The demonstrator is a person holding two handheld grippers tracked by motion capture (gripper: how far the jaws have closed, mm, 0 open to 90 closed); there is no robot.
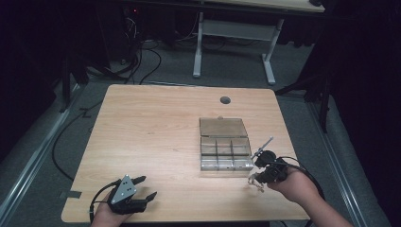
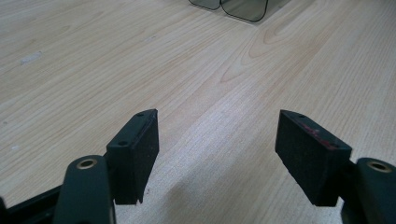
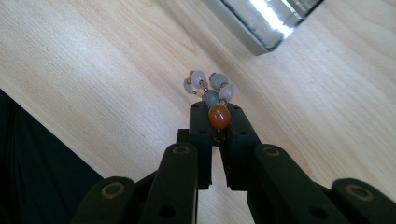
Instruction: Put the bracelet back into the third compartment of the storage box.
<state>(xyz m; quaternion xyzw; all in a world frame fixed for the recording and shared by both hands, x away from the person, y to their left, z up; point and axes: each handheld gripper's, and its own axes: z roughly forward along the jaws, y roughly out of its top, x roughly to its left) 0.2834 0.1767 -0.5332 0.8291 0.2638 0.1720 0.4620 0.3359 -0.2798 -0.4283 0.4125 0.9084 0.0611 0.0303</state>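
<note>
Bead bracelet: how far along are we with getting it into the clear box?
Done: the right tool is shut on the bead bracelet, and the clear box sits open. In hand: the bracelet is off the table, beside the box. Left: placing it in a compartment. The left tool is open, idle.

An orange bead point(image 3: 219, 117) and pale grey-white beads point(image 3: 205, 84) above a light wood-grain table point(image 3: 93, 70), between black claw pads.

High view: we get a dim, dark surround, only the table point(image 1: 156, 142) lit from above. Gripper views bright; glare on the clear box point(image 3: 266, 21), near jaws soft, faint shadows.
</note>
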